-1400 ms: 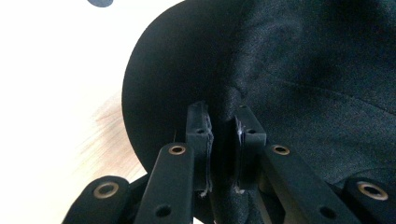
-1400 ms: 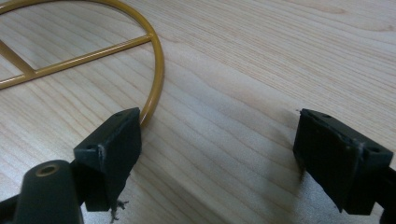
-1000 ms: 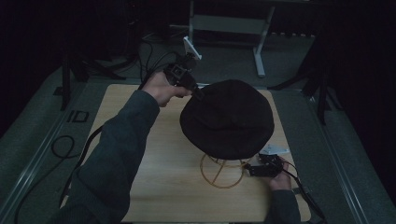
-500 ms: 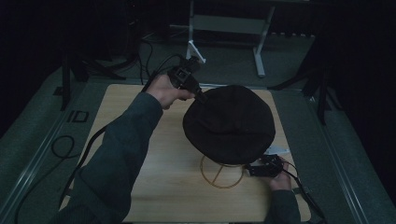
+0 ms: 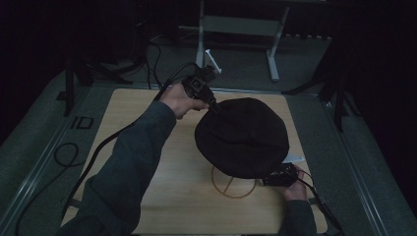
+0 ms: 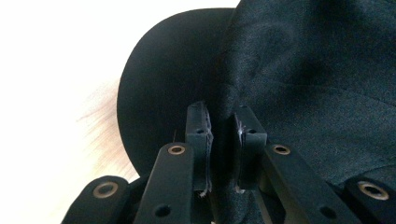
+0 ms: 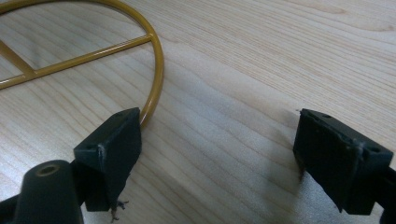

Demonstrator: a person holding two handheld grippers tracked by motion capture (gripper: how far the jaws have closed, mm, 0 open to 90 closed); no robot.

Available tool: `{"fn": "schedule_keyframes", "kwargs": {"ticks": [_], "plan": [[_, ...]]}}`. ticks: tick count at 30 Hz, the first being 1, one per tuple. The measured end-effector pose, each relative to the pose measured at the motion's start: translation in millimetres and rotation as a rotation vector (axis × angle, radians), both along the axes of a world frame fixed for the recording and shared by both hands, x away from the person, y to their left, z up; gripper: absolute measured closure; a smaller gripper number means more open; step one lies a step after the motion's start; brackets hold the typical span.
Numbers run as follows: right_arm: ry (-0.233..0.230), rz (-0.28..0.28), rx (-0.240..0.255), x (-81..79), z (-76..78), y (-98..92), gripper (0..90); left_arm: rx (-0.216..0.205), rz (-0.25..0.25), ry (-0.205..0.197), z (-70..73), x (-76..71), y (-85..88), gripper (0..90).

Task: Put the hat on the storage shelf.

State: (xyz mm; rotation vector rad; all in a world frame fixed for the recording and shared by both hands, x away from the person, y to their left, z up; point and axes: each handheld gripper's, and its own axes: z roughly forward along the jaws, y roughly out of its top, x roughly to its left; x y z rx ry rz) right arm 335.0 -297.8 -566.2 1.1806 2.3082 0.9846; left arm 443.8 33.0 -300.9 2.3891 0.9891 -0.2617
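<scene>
Heads up, the black hat (image 5: 242,135) covers most of the gold wire stand (image 5: 231,187) in the high view, so you only get the ring base poking out below the brim and can't tell how the hat sits on it. In your right gripper view the ring runs off the top and left edges. In your left gripper view the hat is cut off on the right and top, the table (image 6: 51,70) is blown out white, and the fabric pinched between the jaws is too dark to make out.
</scene>
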Motion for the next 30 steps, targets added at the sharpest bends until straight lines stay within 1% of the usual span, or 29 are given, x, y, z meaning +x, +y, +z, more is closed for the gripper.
{"fn": "schedule_keyframes", "kwargs": {"ticks": [3,7,13,16,19,20,21,23,24,25,26,27,30], "plan": [[0.0,0.001,-0.001,0.0,0.0,0.0,15.3,0.006,-0.002,0.008,-4.5,0.4,-1.5,79.0],[0.0,0.002,0.0,0.1,-0.1,-0.1,15.3,0.012,0.001,0.026,-14.7,3.0,-2.8,78.7],[0.0,0.002,-0.001,0.0,-0.1,-0.1,15.3,-0.003,0.01,0.054,-27.6,6.9,-1.1,79.2],[0.0,0.002,-0.001,0.0,0.0,-0.1,15.3,0.007,0.01,0.056,-32.0,7.1,-1.2,79.4],[0.0,0.002,-0.001,0.0,-0.1,-0.1,15.3,0.01,-0.008,0.057,-34.5,6.2,-1.3,79.0],[0.0,0.002,-0.001,0.0,0.0,-0.1,15.3,0.015,-0.021,0.052,-35.2,5.7,-1.4,77.9],[0.0,0.002,-0.002,0.0,0.0,-0.1,15.3,0.017,-0.027,0.055,-35.8,5.3,-1.4,76.1],[0.0,0.003,-0.003,0.0,0.0,-0.3,15.3,0.015,-0.039,0.067,-37.0,4.7,-1.1,69.0],[0.0,0.001,-0.001,0.0,0.0,-0.1,15.3,0.012,-0.038,0.067,-36.9,4.2,-0.7,66.2],[0.0,0.001,-0.001,0.0,0.0,-0.1,15.3,-0.001,-0.036,0.068,-36.3,3.9,0.1,64.3],[0.0,0.001,-0.001,0.0,-0.1,-0.1,15.3,-0.005,-0.032,0.064,-35.5,3.5,0.4,61.4],[0.0,0.001,-0.001,0.0,0.0,-0.1,15.3,-0.008,-0.032,0.057,-34.5,3.3,1.1,60.5],[-0.001,0.002,-0.001,0.1,-0.1,0.0,15.3,0.006,-0.025,0.043,-33.2,3.2,2.0,57.9]]}}
